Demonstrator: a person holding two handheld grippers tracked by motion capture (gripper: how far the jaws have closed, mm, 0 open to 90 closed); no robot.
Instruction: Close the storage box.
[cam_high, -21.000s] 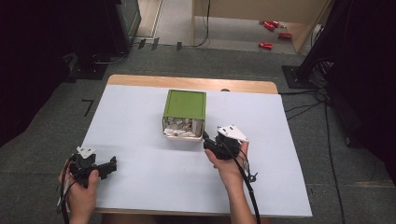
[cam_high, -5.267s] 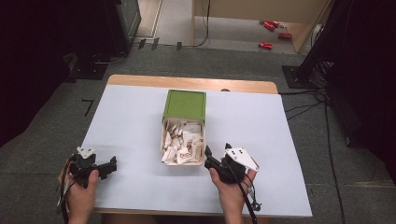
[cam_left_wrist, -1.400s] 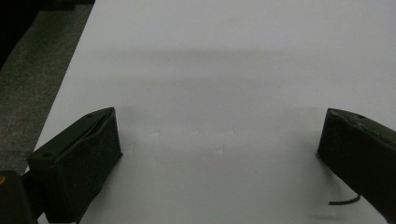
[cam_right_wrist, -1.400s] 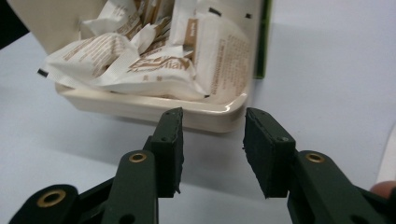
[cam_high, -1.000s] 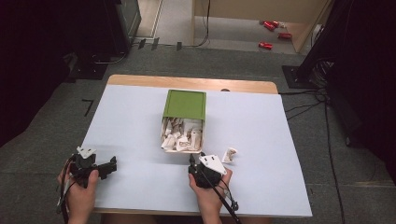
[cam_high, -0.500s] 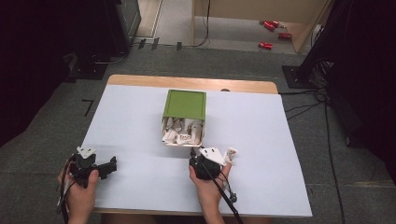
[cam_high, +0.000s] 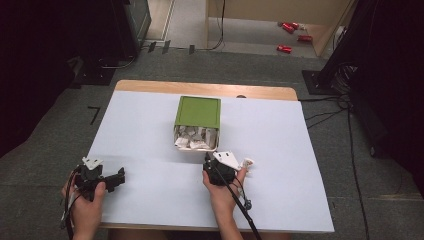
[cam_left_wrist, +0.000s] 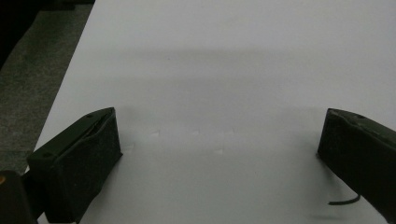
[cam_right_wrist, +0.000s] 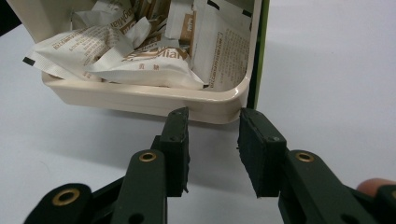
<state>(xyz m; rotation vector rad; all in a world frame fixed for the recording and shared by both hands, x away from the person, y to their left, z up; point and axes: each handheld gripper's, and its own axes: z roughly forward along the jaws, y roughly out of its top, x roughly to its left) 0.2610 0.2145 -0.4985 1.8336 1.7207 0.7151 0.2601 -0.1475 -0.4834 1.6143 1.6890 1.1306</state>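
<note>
Sliding toward the drawer (cam_right_wrist: 154, 100), the right gripper (cam_right_wrist: 212, 140) is narrowing its empty jaws at the front rim; next, clamping it. Left gripper (cam_left_wrist: 219, 149) is idling, jaws apart.

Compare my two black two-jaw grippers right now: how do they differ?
The left gripper has its jaws spread wide over bare white table; the right gripper has its jaws much closer, having just been closing, nothing between them. The left sits far from the cream drawer of sachets; the right sits right at its front rim. Both hold nothing.

dim, soft overhead light on the table (cam_high: 150, 125), dark surroundings, faint shadows, slight blur
</note>
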